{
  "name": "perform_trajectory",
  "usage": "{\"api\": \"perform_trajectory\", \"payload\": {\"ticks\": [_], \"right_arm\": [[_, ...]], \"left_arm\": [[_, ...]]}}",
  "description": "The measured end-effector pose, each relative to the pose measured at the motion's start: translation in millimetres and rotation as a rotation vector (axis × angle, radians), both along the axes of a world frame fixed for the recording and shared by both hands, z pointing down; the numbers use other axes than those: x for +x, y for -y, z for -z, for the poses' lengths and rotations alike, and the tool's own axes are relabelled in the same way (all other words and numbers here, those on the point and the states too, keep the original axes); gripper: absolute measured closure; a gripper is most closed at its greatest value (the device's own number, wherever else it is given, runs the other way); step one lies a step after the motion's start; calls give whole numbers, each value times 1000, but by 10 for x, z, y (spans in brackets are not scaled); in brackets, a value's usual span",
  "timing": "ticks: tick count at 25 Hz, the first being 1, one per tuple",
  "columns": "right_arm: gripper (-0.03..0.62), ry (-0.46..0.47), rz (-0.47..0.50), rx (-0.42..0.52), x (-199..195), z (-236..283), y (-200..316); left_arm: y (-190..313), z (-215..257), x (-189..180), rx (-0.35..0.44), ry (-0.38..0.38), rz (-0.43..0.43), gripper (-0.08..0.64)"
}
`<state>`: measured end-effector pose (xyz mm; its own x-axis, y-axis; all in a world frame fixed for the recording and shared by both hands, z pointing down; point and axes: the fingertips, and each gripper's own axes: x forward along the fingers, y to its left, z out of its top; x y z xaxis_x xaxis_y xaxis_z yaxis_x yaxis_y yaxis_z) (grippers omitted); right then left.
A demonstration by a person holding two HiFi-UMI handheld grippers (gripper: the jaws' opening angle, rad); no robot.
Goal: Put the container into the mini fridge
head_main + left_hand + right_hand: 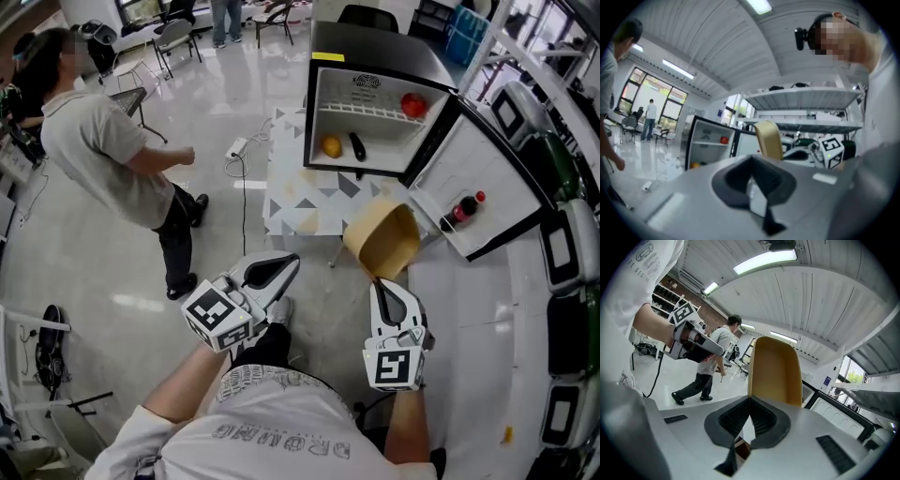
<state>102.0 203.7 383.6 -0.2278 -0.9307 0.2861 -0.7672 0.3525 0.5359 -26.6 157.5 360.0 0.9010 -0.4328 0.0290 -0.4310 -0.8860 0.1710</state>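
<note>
Container on its way to the open fridge: the right gripper [382, 281] is clamped on the rim of a tan container [384, 239] and holds it in the air, tilted, in front of the mini fridge [375, 42] but not yet at it. The left gripper [286, 265] hangs beside it, its fingers drawn together on nothing.

The door [487, 178] already stands swung wide to the right, with a red-capped bottle [459, 208] in its rack, so opening looks done. What remains, by my reckoning, is the carry across the gap, setting the container on a shelf, letting go, and perhaps closing the door.

Inside, a red fruit [413, 104] sits on the upper shelf; an orange fruit [331, 146] and a dark object [357, 145] lie on the floor of the compartment. I cannot tell what the dark object is. The fridge stands on a patterned table [300, 202].

The container itself blocks the lower right of the compartment from the head view, so the free room there cannot be judged. The exact bite on the rim is clear only from the right gripper view, where the ribbed pads [761, 420] close on the container's wall. A second person [103, 155] stands well off to the left, face blurred.
</note>
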Motion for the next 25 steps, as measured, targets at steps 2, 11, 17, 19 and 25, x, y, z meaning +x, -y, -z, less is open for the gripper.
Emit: {"api": "perform_trajectory", "payload": {"ticks": [2, 11, 17, 19, 25], "right_arm": [[586, -10, 5, 3, 36, -18, 100], [587, -28, -4, -11, 231, -88, 768], [587, -44, -35, -31, 340, -87, 1333], [587, -50, -42, -34, 368, -91, 1529], [587, -78, -63, -60, 415, -161, 2162]], "left_arm": [[105, -26, 29, -2, -5, 4, 554], [818, -91, 156, -1, -10, 8, 554], [1395, -126, 198, -15, -10, -1, 555], [1596, -125, 213, -20, -9, -9, 555], [2241, -118, 217, -25, -3, -34, 555]]}}
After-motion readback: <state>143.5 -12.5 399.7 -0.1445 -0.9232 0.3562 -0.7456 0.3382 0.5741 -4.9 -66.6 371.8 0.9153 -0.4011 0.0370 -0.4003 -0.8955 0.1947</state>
